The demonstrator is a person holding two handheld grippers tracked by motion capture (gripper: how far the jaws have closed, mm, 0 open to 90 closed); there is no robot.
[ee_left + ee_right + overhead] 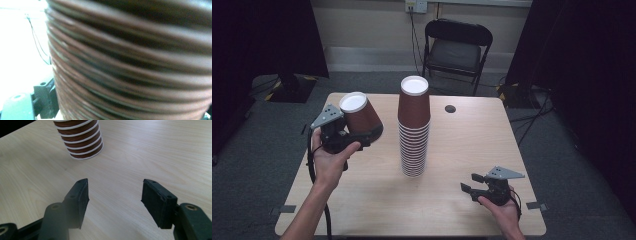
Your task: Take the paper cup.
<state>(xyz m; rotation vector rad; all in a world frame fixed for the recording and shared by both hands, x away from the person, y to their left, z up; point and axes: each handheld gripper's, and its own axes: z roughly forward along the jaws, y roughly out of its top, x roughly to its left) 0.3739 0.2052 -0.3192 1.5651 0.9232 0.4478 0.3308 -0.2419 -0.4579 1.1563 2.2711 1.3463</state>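
You are clamping a tilted cup [361,117] in the left gripper [343,134], clear of the stack [414,131]; the right gripper [476,188] is waiting wide open, empty, over the tabletop [462,150].

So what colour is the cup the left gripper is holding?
Brown, with a white base, clearest in the high view: cup.

In the left gripper view, blurred brown cup ribs [130,62] crowd the lens, hiding that claw's jaws. From above, the held cup [362,117] covers the left claw's [371,134] tips. The right gripper view cuts the cup stack [81,138] off at the top edge.
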